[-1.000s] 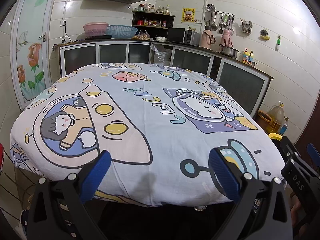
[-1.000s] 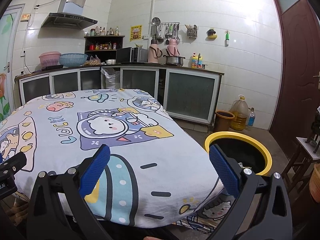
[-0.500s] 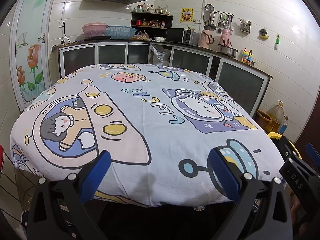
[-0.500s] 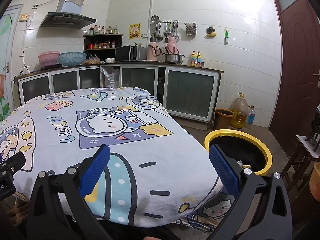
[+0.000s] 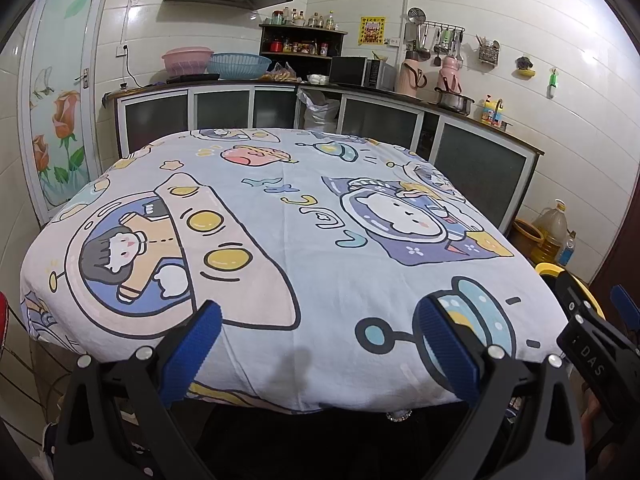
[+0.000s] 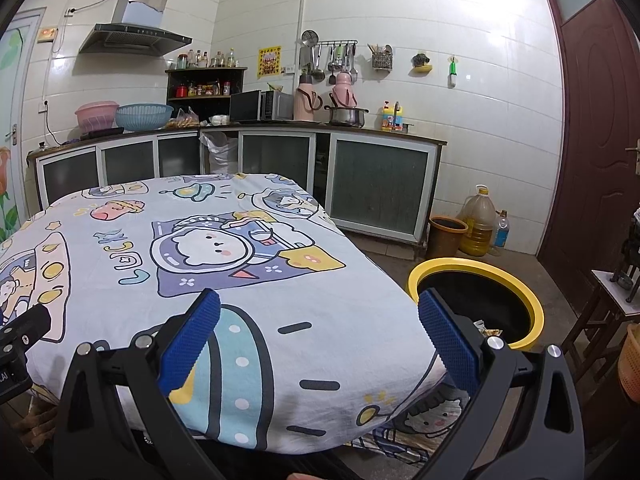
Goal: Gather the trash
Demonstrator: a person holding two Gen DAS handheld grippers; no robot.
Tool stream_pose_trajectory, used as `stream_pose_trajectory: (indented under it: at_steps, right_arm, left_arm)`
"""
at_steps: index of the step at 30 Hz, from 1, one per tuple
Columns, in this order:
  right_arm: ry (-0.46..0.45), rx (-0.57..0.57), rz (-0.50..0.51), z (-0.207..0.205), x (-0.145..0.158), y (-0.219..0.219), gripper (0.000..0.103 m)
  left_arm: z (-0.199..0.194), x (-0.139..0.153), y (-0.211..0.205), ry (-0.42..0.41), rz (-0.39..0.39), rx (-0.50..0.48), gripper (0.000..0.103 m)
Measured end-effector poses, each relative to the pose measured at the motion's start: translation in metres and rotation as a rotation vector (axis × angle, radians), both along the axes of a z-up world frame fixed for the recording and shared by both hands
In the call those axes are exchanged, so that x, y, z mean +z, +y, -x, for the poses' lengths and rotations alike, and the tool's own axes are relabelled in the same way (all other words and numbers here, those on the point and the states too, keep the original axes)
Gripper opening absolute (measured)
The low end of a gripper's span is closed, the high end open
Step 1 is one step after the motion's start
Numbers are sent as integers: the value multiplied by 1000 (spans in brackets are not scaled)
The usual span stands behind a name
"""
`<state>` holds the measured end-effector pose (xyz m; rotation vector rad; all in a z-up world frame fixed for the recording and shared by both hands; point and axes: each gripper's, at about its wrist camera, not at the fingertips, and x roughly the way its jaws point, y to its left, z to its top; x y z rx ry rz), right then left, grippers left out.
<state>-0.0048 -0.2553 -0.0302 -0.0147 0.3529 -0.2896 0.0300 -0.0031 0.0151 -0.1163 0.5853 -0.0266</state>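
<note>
Nearest the cameras, the left gripper [image 5: 316, 344] and the right gripper [image 6: 318, 338] both hang at the near edge of the surface [image 5: 312, 240], side by side and level, pointing forward across it. The jaws of each stand wide apart with nothing between them; the blue pads [image 6: 190, 342] are bare. From the left wrist view the right gripper's black body shows at the far right, just beside the surface's corner.

Beyond the jaws, the cartoon-printed cloth [image 6: 240, 264] covers the whole surface, and no scrap, wrapper or other loose item lies on it in either view. To the right of the surface, on the floor, stands the yellow-rimmed bin [image 6: 516, 276], open at the top; a bit of light-coloured rubbish shows inside near its front rim, partly hidden behind the right gripper's finger.

Judging from this, the collecting looks finished or nearly so: the trash that can be seen is in the bin, and nothing remains to pick up on the cloth. Whether anything lies on the floor out of view cannot be told. Farther back, the kitchen counter [image 6: 280, 128] carries basins, a microwave and flasks, none of which looks like trash.
</note>
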Motion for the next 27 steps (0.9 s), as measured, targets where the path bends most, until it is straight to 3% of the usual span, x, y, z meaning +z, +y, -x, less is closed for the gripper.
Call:
stream_pose_trajectory:
  at_steps: [27]
  right_arm:
    - [2, -4, -5, 1, -1, -2, 95]
  left_arm:
    - [-1, 0, 1, -5, -2, -9, 95]
